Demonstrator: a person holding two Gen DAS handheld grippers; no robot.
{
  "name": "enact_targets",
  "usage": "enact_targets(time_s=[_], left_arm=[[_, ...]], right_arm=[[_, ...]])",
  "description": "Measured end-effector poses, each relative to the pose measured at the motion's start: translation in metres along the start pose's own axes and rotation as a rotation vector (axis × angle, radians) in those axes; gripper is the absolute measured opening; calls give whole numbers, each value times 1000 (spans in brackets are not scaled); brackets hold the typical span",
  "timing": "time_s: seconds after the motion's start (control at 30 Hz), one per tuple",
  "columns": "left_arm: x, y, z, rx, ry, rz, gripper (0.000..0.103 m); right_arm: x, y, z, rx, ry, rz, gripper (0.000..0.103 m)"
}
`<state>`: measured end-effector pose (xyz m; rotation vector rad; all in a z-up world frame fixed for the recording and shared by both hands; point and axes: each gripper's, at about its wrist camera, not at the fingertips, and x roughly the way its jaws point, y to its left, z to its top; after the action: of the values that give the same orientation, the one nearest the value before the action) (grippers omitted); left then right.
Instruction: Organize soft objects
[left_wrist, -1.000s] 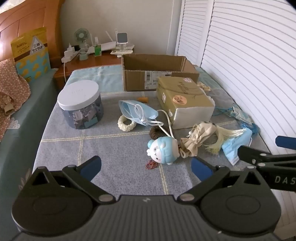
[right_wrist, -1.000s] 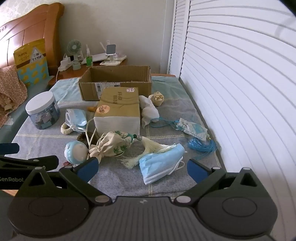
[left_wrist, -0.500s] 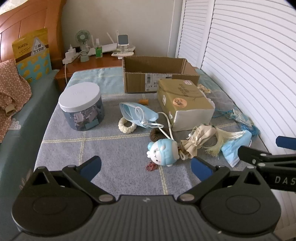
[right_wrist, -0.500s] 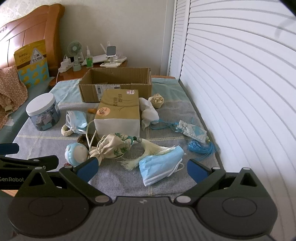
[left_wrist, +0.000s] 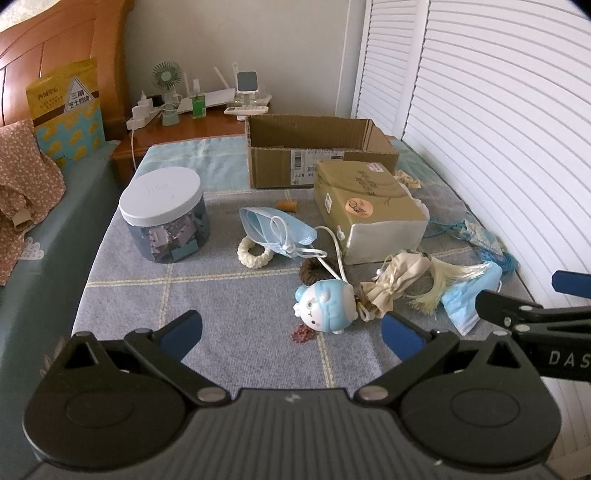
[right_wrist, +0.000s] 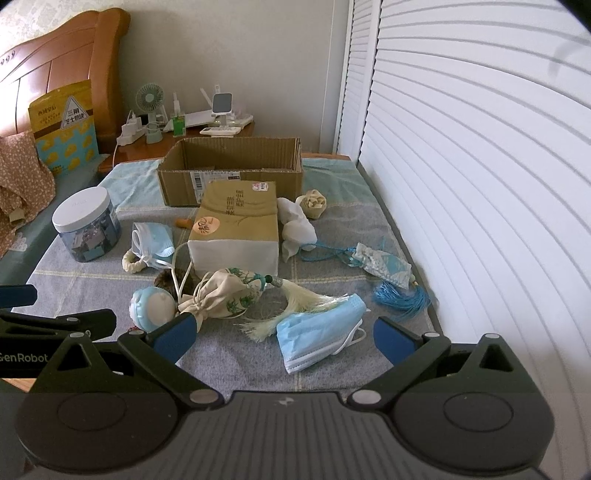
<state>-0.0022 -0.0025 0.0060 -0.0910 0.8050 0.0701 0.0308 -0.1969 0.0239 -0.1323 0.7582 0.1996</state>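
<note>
**Soft things spread out on the grey blanket, both grippers wide open**

A lot of soft things lie on the grey checked blanket (left_wrist: 236, 295). There is a round blue and white plush toy with a little face (left_wrist: 327, 306), lying on its side near the front. Right next to it is a cream cloth pouch with green leaf prints and a pale tassel (right_wrist: 229, 291). A flat light blue face mask (right_wrist: 319, 334) lies just beside the tassel, closest to the right gripper. A second light blue face mask, crumpled (left_wrist: 275, 230), rests partly on a cream knitted ring (left_wrist: 254, 254). A brown fuzzy hair tie (left_wrist: 312, 266) sits between that mask and the toy.

Behind them stands a tan paper-wrapped pack with a white end (left_wrist: 369, 206), and behind that an open brown cardboard box (left_wrist: 317, 147). A clear jar with a white lid (left_wrist: 164, 214) stands on the left.

The right camera shows more of the far side: a white crumpled cloth (right_wrist: 297, 227), a small cream fabric flower (right_wrist: 312, 201), and a white and blue patterned pouch with a blue cord and blue tassel (right_wrist: 386, 264). In the left camera, these are mostly hidden behind the pack. The left camera shows the toy's face, while the right one only sees its back.

The left gripper (left_wrist: 291, 330) has its fingers spread wide and holds nothing. The right gripper (right_wrist: 282, 336) is spread wide too, above the flat mask, touching nothing.
</note>
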Motion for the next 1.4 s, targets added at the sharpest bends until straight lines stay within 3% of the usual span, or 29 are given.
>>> enact_targets(time_s=[0.9,1.4], left_arm=[[-1,-1,0,1,-2,1,102],[5,1,1,-1,6,-42,102]], right_arm=[[1,0,0,-1,0,-1,103],[1,-1,2,-20,-16,8,103]])
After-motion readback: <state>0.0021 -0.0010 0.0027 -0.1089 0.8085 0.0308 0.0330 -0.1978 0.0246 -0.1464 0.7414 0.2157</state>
